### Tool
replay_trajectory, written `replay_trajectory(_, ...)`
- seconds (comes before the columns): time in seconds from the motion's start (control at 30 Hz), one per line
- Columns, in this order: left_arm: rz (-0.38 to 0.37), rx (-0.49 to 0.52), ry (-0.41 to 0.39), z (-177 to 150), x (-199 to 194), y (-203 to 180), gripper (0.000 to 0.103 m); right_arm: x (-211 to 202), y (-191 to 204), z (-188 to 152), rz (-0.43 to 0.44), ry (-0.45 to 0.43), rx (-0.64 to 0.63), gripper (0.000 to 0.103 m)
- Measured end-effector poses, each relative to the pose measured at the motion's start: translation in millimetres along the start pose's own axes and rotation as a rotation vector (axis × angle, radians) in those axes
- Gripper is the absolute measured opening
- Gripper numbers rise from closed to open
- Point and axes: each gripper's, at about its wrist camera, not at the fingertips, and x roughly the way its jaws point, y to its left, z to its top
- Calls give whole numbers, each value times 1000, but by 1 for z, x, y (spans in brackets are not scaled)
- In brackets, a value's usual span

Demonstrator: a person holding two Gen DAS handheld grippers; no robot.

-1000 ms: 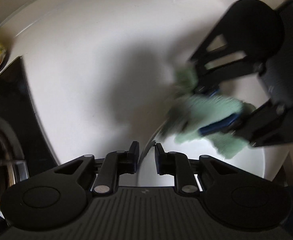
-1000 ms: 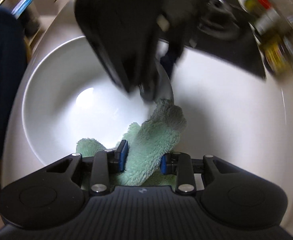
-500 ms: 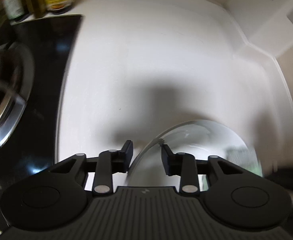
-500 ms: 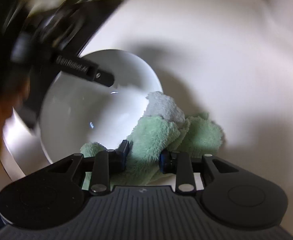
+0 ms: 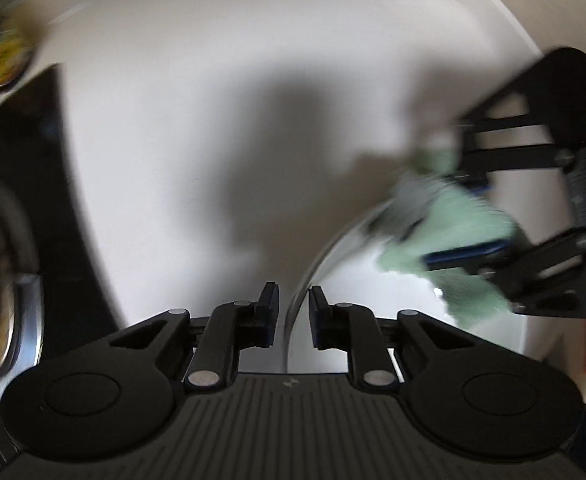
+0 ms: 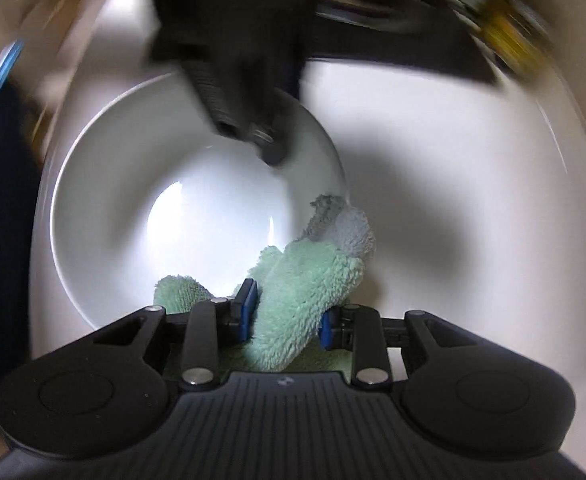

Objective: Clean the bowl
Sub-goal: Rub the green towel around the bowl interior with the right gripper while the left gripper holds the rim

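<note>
While closing astride bowl (image 5: pixel 293 320) rim, left fingers (image 5: pixel 268 312)

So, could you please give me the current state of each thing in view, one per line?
Bowl: upright on the counter, inside looks clean.
Cloth: bunched, draped over the bowl's rim.
Left gripper: jaws closing astride the bowl's rim.
Right gripper: clamped on the cloth.
Counter: white, shadowed.

White counter (image 6: pixel 453 160), white bowl (image 6: pixel 105 184) on it
</note>
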Motion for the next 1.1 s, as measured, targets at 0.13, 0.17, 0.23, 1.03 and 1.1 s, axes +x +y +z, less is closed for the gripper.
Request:
replay_trajectory(0.13,20,14,15,11,4,-8,25,10,-7,15,15,10,-96,26)
replay_trajectory(0.17,-1,-25,-14,8,3,-5,30,13,-7,12,13,2,-76,26)
replay_trajectory(0.23,-29,-76,-83,0,0,1,33,13,-8,8,1,-11,-4,26)
replay_trajectory(1.03,81,-221,-202,-46,-13,12,16,15,1,-22,-38,-70,702,29)
replay_trajectory(1.1,56,-111,-162,-33,-18,4,16,15,-6,-14,-13,-32,491,29)
